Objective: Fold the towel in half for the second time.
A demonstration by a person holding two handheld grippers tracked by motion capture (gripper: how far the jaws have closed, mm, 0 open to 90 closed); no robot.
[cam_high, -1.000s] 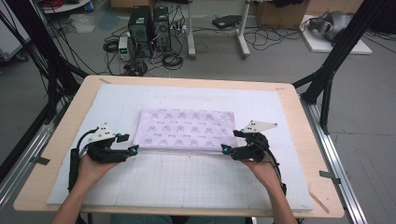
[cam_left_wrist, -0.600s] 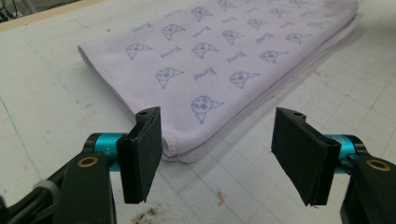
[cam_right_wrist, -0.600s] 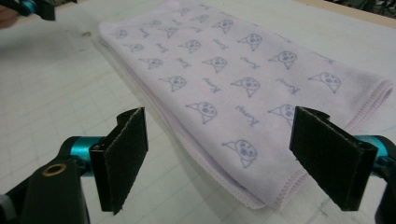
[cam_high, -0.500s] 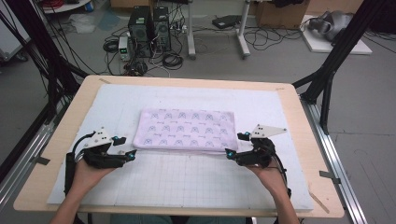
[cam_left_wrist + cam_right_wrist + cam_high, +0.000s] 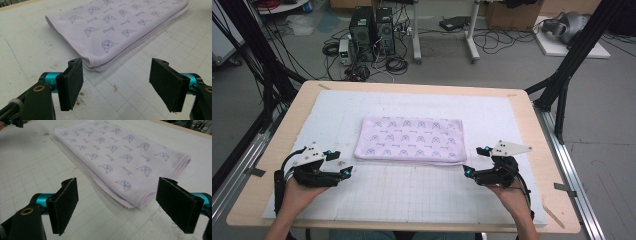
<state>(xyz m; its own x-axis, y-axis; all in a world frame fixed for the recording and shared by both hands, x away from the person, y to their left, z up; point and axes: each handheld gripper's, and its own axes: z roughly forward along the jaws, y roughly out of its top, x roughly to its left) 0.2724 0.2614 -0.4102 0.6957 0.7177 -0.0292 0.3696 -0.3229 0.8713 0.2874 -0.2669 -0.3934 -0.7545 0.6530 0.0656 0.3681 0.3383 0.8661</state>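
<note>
Both grippers, left gripper [image 5: 348, 170] and right gripper [image 5: 466, 171], jaws wide open, are backing off the folded towel [image 5: 411, 139] — fold looking finished.

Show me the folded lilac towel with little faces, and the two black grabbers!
folded lilac patterned towel [image 5: 411, 139], high view, middle of its top face
left gripper [image 5: 116, 81], left gripper view, midway between its open jaws
right gripper [image 5: 116, 203], right gripper view, midway between its open jaws

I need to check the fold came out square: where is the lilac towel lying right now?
In the high view the folded lilac towel lies flat mid-table on the white mat, just beyond and between the open left gripper and right gripper, touching neither.
</note>
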